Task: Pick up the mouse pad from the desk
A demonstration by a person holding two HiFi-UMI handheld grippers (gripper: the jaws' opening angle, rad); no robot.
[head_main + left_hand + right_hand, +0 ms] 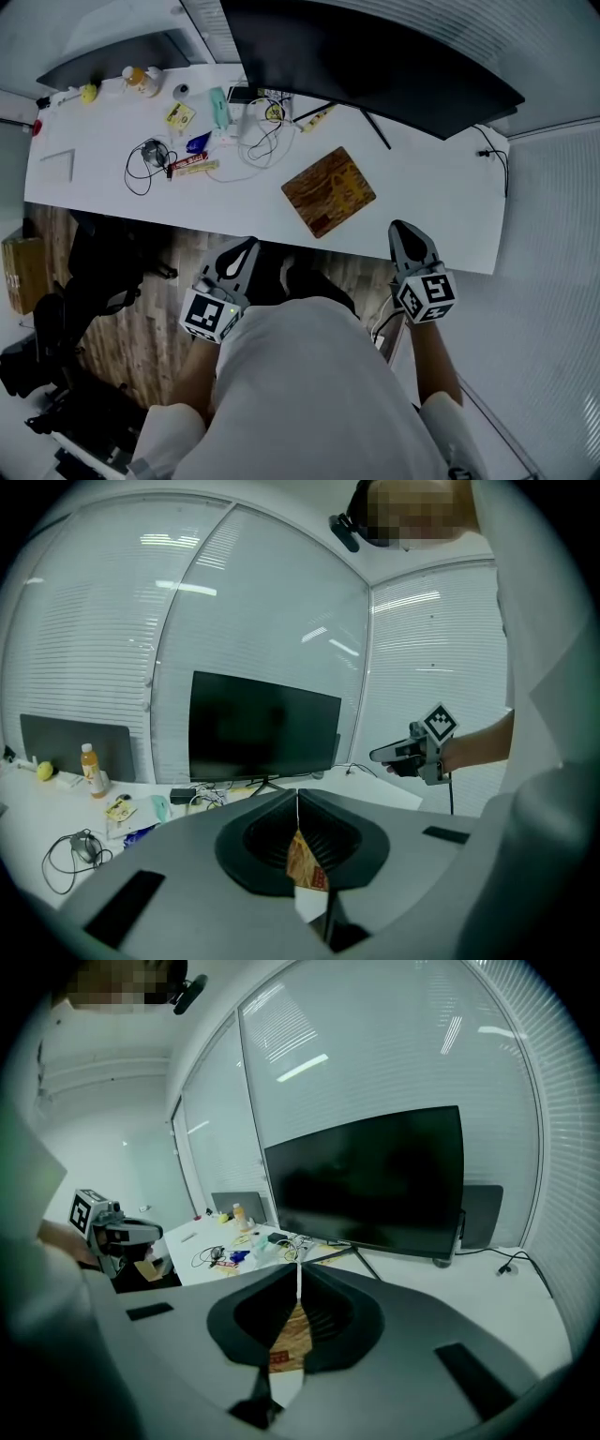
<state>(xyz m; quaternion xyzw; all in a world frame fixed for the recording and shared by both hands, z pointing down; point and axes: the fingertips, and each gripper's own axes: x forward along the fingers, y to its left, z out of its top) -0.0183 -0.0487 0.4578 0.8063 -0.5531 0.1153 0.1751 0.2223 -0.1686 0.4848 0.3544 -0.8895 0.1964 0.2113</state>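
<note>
White desk (431,187) — wood-plank floor (141,337) beneath; slatted blinds (84,621) on glass walls.

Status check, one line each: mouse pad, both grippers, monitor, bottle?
mouse pad: flat on the desk, untouched.
left gripper: shut, empty, at the desk's near edge, clear of the pad.
right gripper: shut, empty, over the desk's near edge, clear of the pad.
monitor: screen dark.
bottle: upright.
</note>
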